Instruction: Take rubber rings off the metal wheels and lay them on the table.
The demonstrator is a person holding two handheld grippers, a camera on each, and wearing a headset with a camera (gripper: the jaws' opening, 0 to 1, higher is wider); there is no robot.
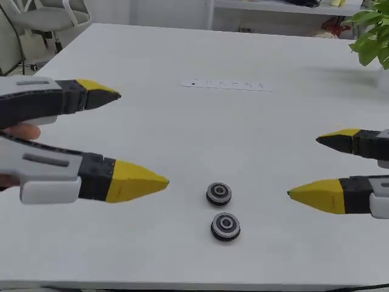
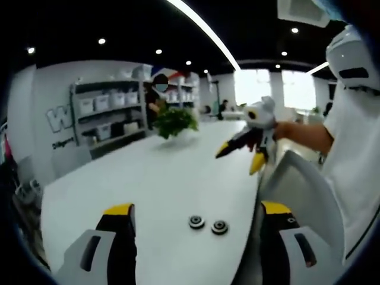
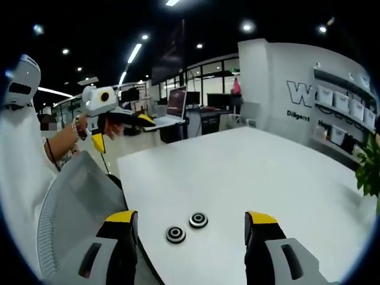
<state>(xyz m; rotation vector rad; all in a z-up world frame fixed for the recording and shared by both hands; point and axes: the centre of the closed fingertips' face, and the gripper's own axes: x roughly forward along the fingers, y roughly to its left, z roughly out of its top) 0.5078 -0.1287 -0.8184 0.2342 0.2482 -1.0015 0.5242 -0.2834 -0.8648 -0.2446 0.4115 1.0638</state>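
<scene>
Two small metal wheels with black rubber rings lie flat on the white table (image 1: 182, 131), close together near its front edge. One wheel (image 1: 219, 193) (image 2: 196, 222) (image 3: 199, 220) is farther from me; the other wheel (image 1: 225, 225) (image 2: 219, 227) (image 3: 176, 234) is nearer. My left gripper (image 1: 143, 138) (image 2: 197, 208) hovers open to their left, with nothing between its yellow tips. Off to the right of the wheels, my right gripper (image 1: 302, 166) (image 3: 191, 216) is also open and holds nothing. Each gripper view also catches the other gripper in the air: the right gripper (image 2: 243, 142) and the left gripper (image 3: 122, 127).
A thin white printed strip (image 1: 225, 84) lies farther back on the table. A green plant (image 1: 372, 33) (image 2: 173, 122) stands at the far right corner. An office chair (image 1: 42, 18) is beyond the far left edge. Shelves with bins (image 2: 110, 116) line the wall.
</scene>
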